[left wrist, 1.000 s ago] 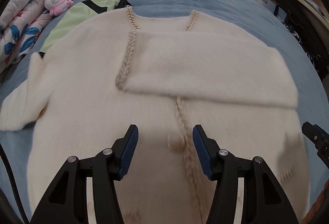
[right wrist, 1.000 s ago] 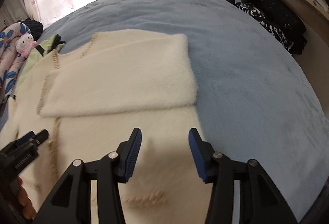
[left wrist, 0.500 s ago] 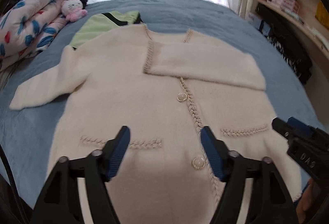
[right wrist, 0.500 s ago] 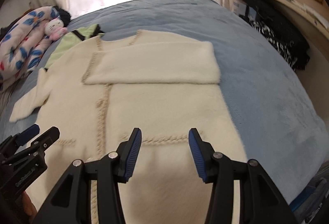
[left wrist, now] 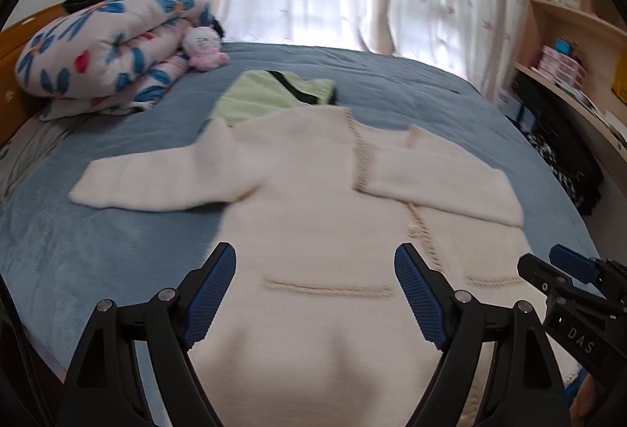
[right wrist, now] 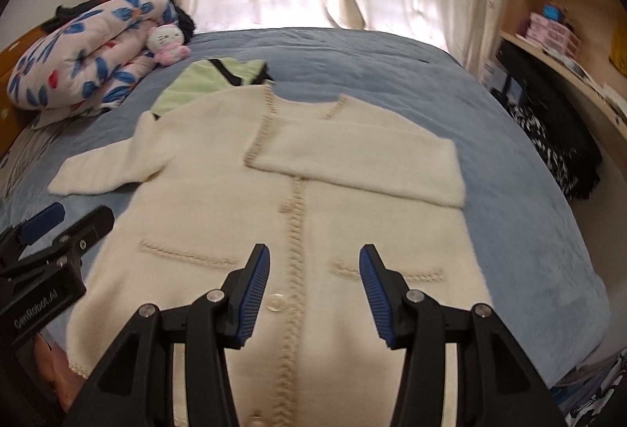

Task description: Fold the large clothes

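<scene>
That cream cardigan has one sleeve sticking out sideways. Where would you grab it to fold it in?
Probably at the cuff end of the outstretched sleeve, with the left gripper coming in from the cardigan's left side. The sleeve lies flat on the blue bedspread, with its cuff edge free.

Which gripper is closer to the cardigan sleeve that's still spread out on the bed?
Left. The left gripper hovers over the cardigan's hem on the side of the outstretched sleeve; the right gripper is over the opposite half.

You have bare blue bed (right wrist: 490,137) to the cardigan's (right wrist: 313,215) right; on its left, the rolled quilt (left wrist: 102,46), plush toy (left wrist: 202,46) and green garment (left wrist: 270,93) crowd the far corner.
</scene>
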Demonstrator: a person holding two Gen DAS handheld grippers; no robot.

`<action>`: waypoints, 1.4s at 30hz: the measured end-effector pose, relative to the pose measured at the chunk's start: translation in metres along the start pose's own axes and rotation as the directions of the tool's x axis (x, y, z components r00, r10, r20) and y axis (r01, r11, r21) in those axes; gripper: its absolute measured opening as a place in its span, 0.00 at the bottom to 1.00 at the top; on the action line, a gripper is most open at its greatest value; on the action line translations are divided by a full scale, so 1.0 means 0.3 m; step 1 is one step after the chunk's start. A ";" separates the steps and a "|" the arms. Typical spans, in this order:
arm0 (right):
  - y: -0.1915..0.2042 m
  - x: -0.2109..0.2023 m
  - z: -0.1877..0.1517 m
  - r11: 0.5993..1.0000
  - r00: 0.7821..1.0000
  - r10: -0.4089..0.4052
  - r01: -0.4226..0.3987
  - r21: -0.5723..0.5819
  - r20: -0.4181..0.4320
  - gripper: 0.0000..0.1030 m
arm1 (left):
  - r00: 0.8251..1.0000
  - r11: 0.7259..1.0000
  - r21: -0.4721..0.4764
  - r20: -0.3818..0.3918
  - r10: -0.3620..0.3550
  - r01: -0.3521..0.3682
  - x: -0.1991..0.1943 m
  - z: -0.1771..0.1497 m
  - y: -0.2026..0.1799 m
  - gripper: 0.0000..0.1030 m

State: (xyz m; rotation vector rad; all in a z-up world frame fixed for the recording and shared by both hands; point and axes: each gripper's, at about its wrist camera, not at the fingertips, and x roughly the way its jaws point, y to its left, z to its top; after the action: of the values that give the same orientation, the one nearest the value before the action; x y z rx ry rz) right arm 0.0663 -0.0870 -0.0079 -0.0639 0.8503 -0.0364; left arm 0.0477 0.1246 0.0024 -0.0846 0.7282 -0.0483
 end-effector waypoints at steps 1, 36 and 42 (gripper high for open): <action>0.026 0.002 0.004 1.000 1.000 0.002 -0.002 -0.012 0.002 0.47 | 1.000 1.000 -0.009 0.012 0.020 -0.020 -0.007 0.002 0.029 0.80; 0.605 0.523 0.144 0.986 0.996 0.066 -0.073 -0.152 -0.053 0.46 | 0.952 0.738 -0.671 -0.177 -0.249 0.068 0.772 0.013 1.183 0.50; 0.606 0.591 0.122 0.986 0.993 0.066 -0.080 -0.146 -0.097 0.46 | 0.959 0.735 -0.674 -0.152 -0.240 0.077 0.843 0.033 1.279 0.10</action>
State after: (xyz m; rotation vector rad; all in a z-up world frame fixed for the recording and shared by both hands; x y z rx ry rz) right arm 0.2120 0.0856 -0.1296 -0.1735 0.9457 0.0945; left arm 0.2484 0.4885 -0.1939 -0.8482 0.9449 0.0417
